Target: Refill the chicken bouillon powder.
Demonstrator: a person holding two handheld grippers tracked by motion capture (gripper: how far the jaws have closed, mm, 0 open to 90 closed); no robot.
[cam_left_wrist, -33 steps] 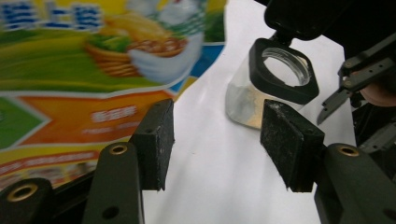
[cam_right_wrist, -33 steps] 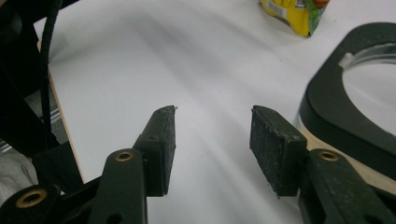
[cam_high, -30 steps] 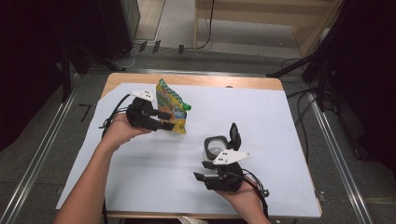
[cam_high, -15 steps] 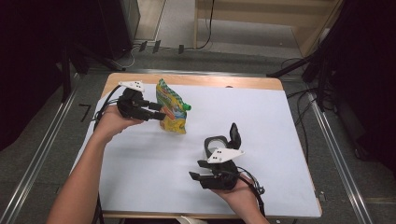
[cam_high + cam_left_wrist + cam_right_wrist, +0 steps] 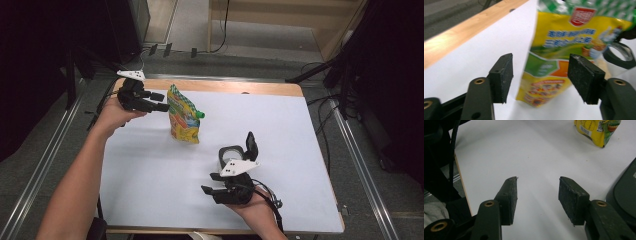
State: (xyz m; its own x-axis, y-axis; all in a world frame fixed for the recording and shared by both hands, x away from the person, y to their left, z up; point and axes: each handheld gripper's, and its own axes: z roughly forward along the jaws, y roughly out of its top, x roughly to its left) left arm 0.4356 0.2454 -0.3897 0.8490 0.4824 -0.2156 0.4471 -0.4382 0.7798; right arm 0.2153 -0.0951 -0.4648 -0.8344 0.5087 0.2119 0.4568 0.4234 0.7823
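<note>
Yellow-green snack pouch [image 5: 184, 117] seen upright on white-covered table [image 5: 300, 130], green cap at its right edge. Left gripper [image 5: 161, 102] held just left of pouch, jaws just opened, apart from it. Right gripper [image 5: 209, 183] held low near front edge, beside black-lidded jar [image 5: 235, 152].

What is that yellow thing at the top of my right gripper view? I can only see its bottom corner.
Observer: It's a yellow-and-green plastic pouch, standing upright, with a green cap on its side.
Operator: Is somebody holding it?
Observer: No. The left hand-held gripper has just been opening its jaws; the pouch stands just ahead of them and no pad presses on it.
Operator: And the dark thing at my right edge?
Observer: That's a round clear container with a black rim; its black flip lid stands up, open.
</note>
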